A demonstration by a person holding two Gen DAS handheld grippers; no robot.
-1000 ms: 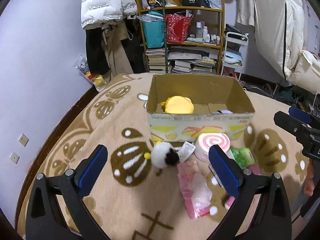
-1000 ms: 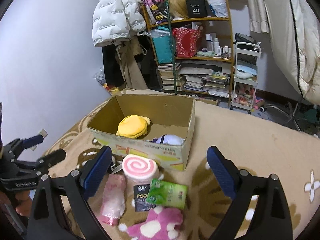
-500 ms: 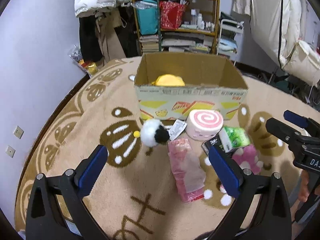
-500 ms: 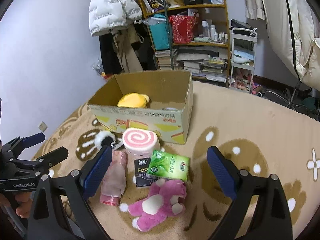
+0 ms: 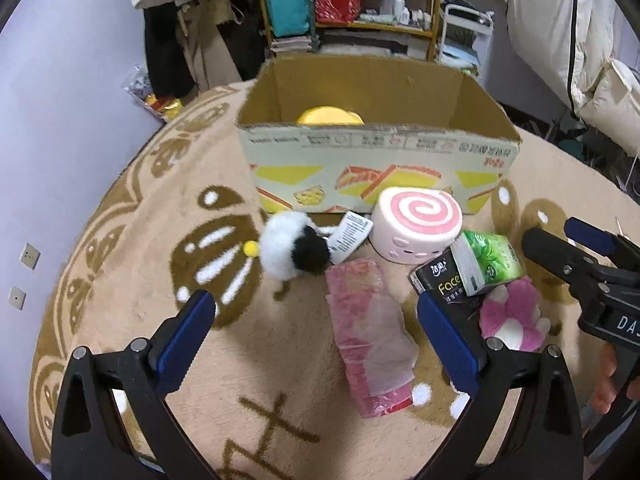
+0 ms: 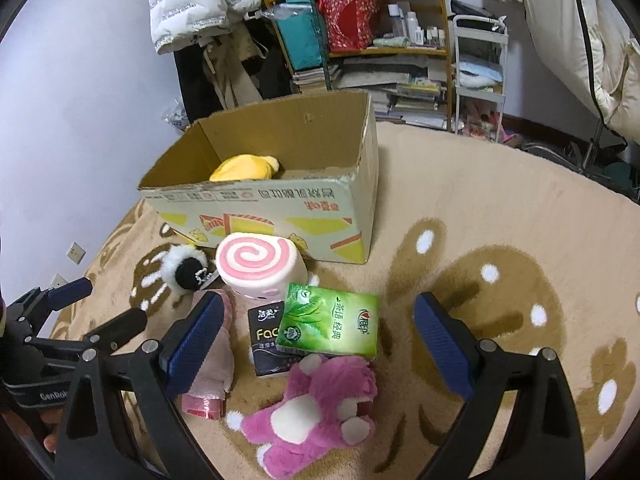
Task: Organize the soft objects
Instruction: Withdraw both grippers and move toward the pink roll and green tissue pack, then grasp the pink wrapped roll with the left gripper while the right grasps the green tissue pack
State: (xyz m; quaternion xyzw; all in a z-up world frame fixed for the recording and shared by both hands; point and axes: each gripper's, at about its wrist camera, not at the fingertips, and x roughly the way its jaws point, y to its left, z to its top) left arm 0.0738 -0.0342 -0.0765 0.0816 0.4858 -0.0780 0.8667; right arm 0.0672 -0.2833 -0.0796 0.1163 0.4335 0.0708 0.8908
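Jaws first: my left gripper (image 5: 316,330) is spread wide, nothing between the blue pads, hovering over the pink plastic-wrapped pack (image 5: 368,336) without touching it. My right gripper (image 6: 318,338) is also wide open and empty, held above the green tissue pack (image 6: 330,322) and the pink plush bear (image 6: 316,404).

Readable text: black pack (image 6: 266,338) under the green one shows "Fac" in the right view, "Face" in the left. Green pack carries Chinese print I can't transcribe reliably. Cardboard box (image 5: 376,168) has red Chinese print along its upper front edge, upside down in the right view, plus yellow and red cake graphics. Left tool body reads "GenRo" in the right view; right tool body reads "DA" in the left view. White tag (image 5: 350,236) on the panda-coloured pompom (image 5: 292,252) has fine print, too small to read.

Task items, left view, clock positions from frame centre:
- box at 12, open top, yellow plush (image 5: 330,116) inside against the near wall
- swirl-roll cushion (image 5: 416,222), pink spiral on a white face, at 2, touching the box front
- pompom at 9, white and black with a small yellow ball, just beside the box's left corner
- pink pack at 5, lying lengthwise toward me
- green and black packs at 3, stacked, green on top
- bear at 4, just beside the packs, lying on the beige rug (image 5: 132,240)
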